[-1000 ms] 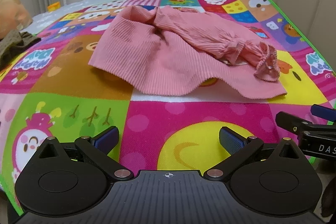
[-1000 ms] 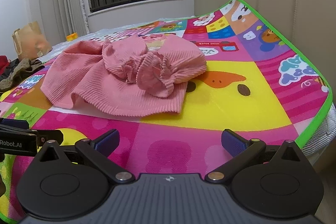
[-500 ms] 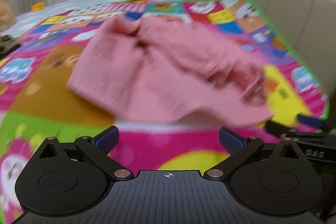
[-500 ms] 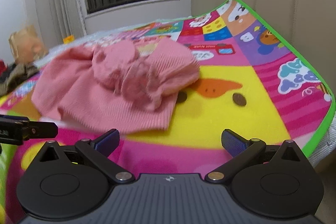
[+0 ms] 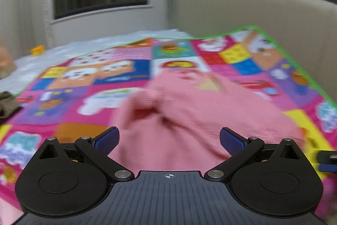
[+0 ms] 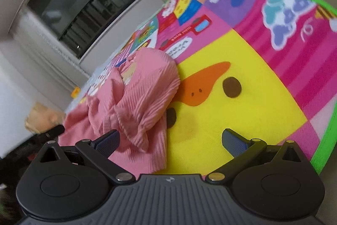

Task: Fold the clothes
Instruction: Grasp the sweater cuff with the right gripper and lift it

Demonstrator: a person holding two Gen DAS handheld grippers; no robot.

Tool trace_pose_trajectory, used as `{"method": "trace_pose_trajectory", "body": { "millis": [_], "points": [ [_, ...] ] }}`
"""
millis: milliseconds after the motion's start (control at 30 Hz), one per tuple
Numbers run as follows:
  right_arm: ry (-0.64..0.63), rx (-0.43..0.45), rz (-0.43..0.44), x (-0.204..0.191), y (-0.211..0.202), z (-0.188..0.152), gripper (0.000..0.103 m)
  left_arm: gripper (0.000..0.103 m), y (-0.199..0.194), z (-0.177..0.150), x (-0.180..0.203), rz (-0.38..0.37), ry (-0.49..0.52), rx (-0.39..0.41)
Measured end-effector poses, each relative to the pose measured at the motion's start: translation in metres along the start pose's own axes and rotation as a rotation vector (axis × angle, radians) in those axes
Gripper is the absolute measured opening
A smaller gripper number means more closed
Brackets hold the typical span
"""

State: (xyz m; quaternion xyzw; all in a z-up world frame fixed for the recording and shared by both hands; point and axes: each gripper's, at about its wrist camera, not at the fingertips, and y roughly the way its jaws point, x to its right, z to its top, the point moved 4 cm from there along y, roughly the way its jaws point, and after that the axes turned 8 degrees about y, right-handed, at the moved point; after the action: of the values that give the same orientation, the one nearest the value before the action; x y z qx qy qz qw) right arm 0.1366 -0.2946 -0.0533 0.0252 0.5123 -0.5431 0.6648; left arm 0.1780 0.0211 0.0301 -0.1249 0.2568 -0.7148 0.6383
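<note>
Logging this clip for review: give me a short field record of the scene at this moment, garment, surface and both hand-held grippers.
garment: pink ribbed knit top, crumpled, unfolded
surface: colourful cartoon-print play mat on a bed
left hand-held gripper: open, garment lies between and beyond its fingers
right hand-held gripper: open, tilted view, at the garment's hem
image quality: left view motion-blurred

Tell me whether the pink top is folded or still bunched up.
Bunched up, not folded. The pink top lies in a crumpled heap on the play mat, its ribbed sleeves twisted over the body, edges uneven.
</note>
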Motion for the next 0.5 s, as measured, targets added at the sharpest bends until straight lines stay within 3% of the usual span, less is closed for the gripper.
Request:
{"method": "trace_pose_trajectory", "body": {
  "millis": [67, 167, 300, 400, 433, 467, 500],
  "points": [
    [-0.083, -0.037, -0.006, -0.009, 0.002, 0.002, 0.103, 0.103, 0.012, -0.002, -0.021, 0.047, -0.020, -0.031],
    [-0.271, 0.033, -0.010, -0.034, 0.001, -0.002, 0.103, 0.103, 0.026, -0.016, -0.044, 0.038, -0.091, -0.095],
    [-0.492, 0.113, -0.116, -0.064, 0.032, -0.002, 0.102, 0.103, 0.049, -0.035, -0.057, 0.016, -0.155, -0.177],
    [-0.508, 0.045, -0.094, -0.074, 0.074, 0.008, 0.080, 0.102, 0.060, -0.042, -0.055, -0.023, -0.171, -0.202],
    [-0.494, 0.010, -0.085, -0.075, 0.085, 0.010, 0.064, 0.101, 0.061, -0.042, -0.051, -0.055, -0.167, -0.202],
    [-0.481, -0.003, -0.089, -0.075, 0.093, 0.011, 0.054, 0.091, 0.063, -0.043, -0.046, -0.088, -0.163, -0.203],
    [-0.479, -0.002, -0.096, -0.075, 0.096, 0.011, 0.048, 0.075, 0.063, -0.044, -0.041, -0.140, -0.151, -0.202]
  ]
}}
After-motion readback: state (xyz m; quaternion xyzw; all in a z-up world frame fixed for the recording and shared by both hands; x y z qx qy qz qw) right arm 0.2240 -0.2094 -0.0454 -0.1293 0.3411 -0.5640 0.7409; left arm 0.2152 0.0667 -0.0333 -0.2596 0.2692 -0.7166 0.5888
